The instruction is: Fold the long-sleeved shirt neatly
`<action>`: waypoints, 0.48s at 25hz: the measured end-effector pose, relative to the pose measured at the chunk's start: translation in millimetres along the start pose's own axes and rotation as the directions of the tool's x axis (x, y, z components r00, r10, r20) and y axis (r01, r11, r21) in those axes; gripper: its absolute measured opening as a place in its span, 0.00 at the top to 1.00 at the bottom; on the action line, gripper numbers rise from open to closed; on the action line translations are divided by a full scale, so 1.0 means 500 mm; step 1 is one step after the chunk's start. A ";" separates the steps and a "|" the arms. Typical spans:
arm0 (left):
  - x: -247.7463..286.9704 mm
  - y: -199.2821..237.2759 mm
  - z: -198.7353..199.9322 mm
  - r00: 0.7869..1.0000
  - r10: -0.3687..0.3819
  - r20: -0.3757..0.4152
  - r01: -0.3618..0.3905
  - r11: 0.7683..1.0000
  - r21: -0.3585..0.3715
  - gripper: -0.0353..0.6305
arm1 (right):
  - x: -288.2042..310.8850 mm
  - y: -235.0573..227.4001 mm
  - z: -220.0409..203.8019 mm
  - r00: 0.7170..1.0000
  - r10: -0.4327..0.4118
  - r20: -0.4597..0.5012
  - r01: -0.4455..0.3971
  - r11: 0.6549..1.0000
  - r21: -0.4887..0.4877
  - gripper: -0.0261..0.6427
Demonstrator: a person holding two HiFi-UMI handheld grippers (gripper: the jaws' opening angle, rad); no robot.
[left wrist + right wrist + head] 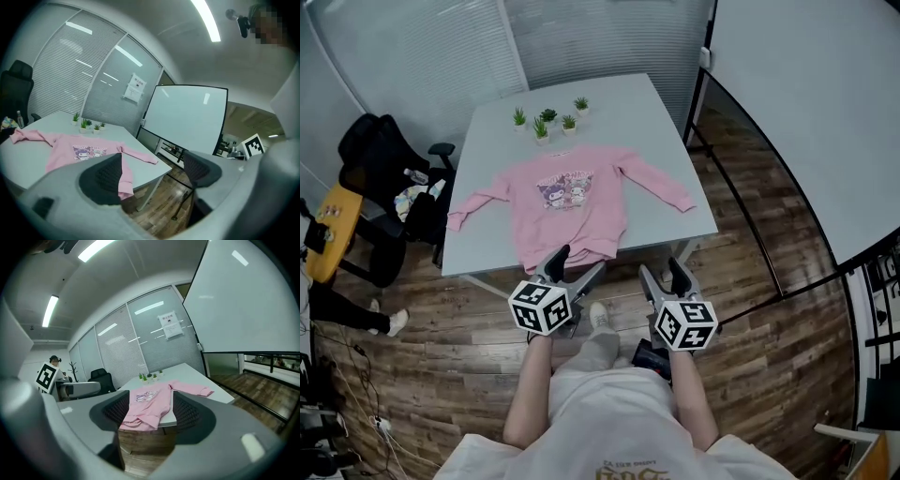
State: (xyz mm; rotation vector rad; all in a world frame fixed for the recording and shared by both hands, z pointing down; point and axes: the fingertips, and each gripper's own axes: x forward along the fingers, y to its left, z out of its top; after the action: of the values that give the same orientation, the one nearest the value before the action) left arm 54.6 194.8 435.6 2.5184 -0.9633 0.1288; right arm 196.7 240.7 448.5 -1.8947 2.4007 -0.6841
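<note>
Pink long-sleeved shirt [572, 202] lies flat, print side up, on the white desk [666, 112]. Its sleeves are spread to either side and its hem droops over the near edge. Left claw [577, 266] is spread, nothing between its jaws, near the hem. Right claw [663, 274] is likewise spread and empty, off the desk's near edge. Small potted plants [548, 122] stand along the far edge.
</note>
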 end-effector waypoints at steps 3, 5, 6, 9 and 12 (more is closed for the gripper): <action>0.058 0.019 0.005 1.000 -0.023 -0.017 0.023 1.000 0.000 0.33 | 0.032 -0.044 -0.001 0.999 -0.037 -0.018 0.037 0.999 0.009 0.54; 0.104 0.042 0.013 0.999 -0.038 -0.027 0.038 0.999 -0.001 0.33 | 0.067 -0.074 0.000 0.998 -0.059 -0.031 0.060 0.998 0.013 0.54; 0.129 0.056 0.018 0.998 -0.045 -0.032 0.045 0.999 -0.006 0.33 | 0.086 -0.090 0.001 0.997 -0.071 -0.038 0.071 0.997 0.016 0.54; 0.210 0.098 0.038 0.996 -0.065 -0.056 0.064 0.998 -0.014 0.33 | 0.148 -0.140 0.015 0.992 -0.109 -0.059 0.111 0.994 0.024 0.54; 0.292 0.140 0.066 0.992 -0.085 -0.090 0.086 0.996 0.003 0.33 | 0.216 -0.190 0.045 0.986 -0.151 -0.068 0.154 0.988 0.028 0.54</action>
State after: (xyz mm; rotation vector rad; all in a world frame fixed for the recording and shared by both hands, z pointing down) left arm 116.4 44.7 466.6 2.5319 -0.8195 0.2177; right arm 261.5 116.6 488.3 -2.0916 2.2826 -0.8007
